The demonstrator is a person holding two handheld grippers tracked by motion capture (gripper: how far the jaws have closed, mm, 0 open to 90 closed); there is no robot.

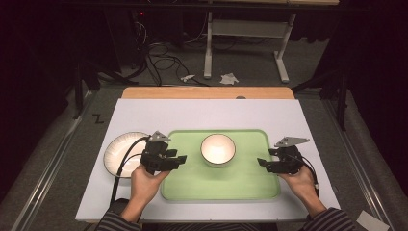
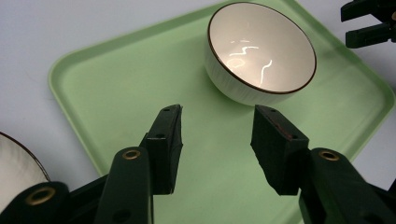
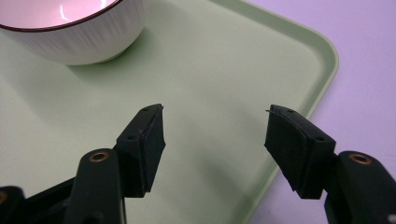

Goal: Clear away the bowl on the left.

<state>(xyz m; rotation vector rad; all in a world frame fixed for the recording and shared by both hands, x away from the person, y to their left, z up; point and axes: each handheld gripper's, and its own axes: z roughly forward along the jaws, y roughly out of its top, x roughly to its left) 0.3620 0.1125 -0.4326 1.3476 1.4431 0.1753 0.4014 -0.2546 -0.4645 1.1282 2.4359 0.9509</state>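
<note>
Green tray (image 1: pixel 231 185) sits at the middle of a white table (image 1: pixel 202 113) in the high view, and everything else is placed from it. A bowl (image 1: pixel 218 149) stands on the tray, in its far half and about midway across. A plate (image 1: pixel 118 151) lies on the table just off the tray's left edge. The left gripper (image 1: pixel 182 159) hangs over the tray's left edge, jaws pointing toward the bowl; the right gripper (image 1: pixel 261 162) hangs over the tray's right edge, jaws pointing inward — neither touches the bowl.

Left gripper view: the left gripper (image 2: pixel 217 128) has its jaws apart with nothing between them, only bare tray (image 2: pixel 121 88) below. The bowl (image 2: pixel 261 49), white with a dark rim, stands on the tray beyond the jaws and clear of them. A slice of the plate (image 2: pixel 16 168) shows off the tray's edge at lower left. The right gripper (image 2: pixel 371 23) shows past the tray's far edge.

Right gripper view: the right gripper (image 3: pixel 215 126) also stands with jaws apart and empty over the tray (image 3: pixel 210 60). The bowl (image 3: pixel 74 32) sits further in on the tray, well clear of the jaws; whether the jaws touch the tray surface is hard to tell from here — they seem to hover.
</note>
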